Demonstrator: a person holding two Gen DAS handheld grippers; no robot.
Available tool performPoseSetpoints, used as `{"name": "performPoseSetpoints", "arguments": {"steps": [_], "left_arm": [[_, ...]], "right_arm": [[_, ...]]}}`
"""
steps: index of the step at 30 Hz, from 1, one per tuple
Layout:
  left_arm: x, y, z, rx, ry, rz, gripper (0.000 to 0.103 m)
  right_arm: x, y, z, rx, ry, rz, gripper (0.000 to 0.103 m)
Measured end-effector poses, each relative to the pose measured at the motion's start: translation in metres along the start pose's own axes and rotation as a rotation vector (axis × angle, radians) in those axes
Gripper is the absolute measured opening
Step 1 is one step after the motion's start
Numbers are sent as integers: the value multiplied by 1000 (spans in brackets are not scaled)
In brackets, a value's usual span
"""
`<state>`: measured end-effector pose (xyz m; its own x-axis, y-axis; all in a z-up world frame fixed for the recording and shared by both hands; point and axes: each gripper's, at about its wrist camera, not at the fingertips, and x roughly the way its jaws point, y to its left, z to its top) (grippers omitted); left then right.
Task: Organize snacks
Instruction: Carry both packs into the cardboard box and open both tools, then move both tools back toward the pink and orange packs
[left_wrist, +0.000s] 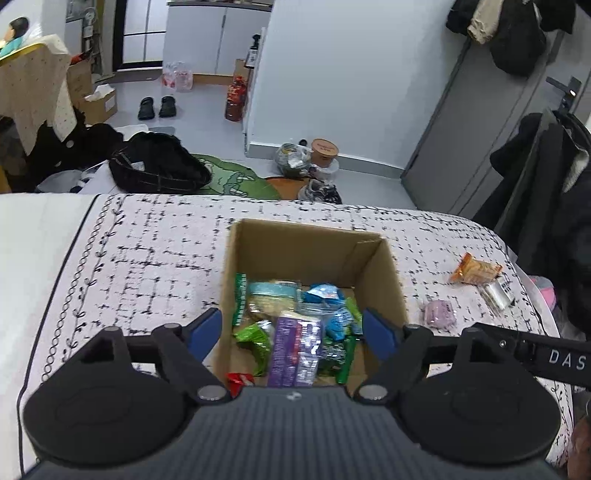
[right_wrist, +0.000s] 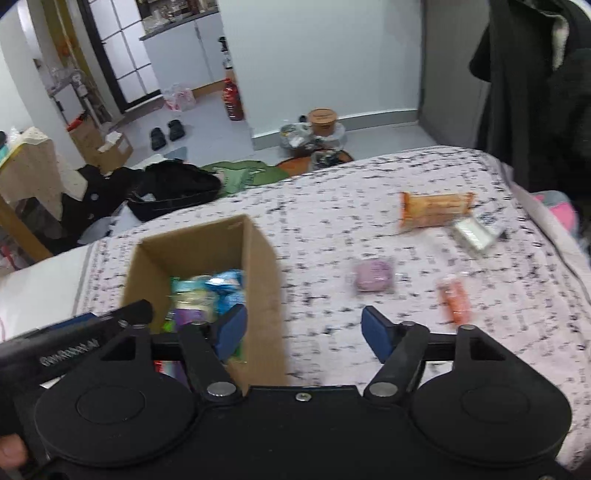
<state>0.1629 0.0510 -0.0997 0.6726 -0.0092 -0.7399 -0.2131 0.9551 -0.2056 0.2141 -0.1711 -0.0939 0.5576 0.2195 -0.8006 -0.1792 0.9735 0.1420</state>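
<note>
An open cardboard box (left_wrist: 380, 273) stands on the patterned cloth and holds several snack packets, among them a purple packet (left_wrist: 295, 347). My left gripper (left_wrist: 291, 328) is open and empty, right above the box. The box also shows in the right wrist view (right_wrist: 258, 258). My right gripper (right_wrist: 303, 332) is open and empty, over the box's right wall and the cloth. Loose on the cloth to the right lie an orange packet (right_wrist: 436, 210), a silver packet (right_wrist: 474, 234), a round purple snack (right_wrist: 373, 280) and a small orange packet (right_wrist: 456, 299).
The cloth-covered surface (left_wrist: 147, 258) ends at a far edge with the floor beyond. On the floor lie a black bag (left_wrist: 159, 166), shoes and a green mat. Dark coats (right_wrist: 535, 92) hang at the right. The left gripper's body (right_wrist: 74, 343) shows at the right view's left.
</note>
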Motion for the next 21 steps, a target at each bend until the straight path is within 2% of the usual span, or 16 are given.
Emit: {"name": "performPoseSetpoints", "arguments": {"steps": [8, 13, 21], "left_arm": [[6, -28, 3, 53, -2, -42, 86], [9, -45, 6, 75, -2, -64, 89], [19, -72, 8, 116, 37, -97, 92]], "right_arm": [[-5, -36, 1, 37, -1, -83, 85], [-6, -51, 0, 55, -11, -126, 101], [-5, -71, -1, 62, -28, -162, 103]]}}
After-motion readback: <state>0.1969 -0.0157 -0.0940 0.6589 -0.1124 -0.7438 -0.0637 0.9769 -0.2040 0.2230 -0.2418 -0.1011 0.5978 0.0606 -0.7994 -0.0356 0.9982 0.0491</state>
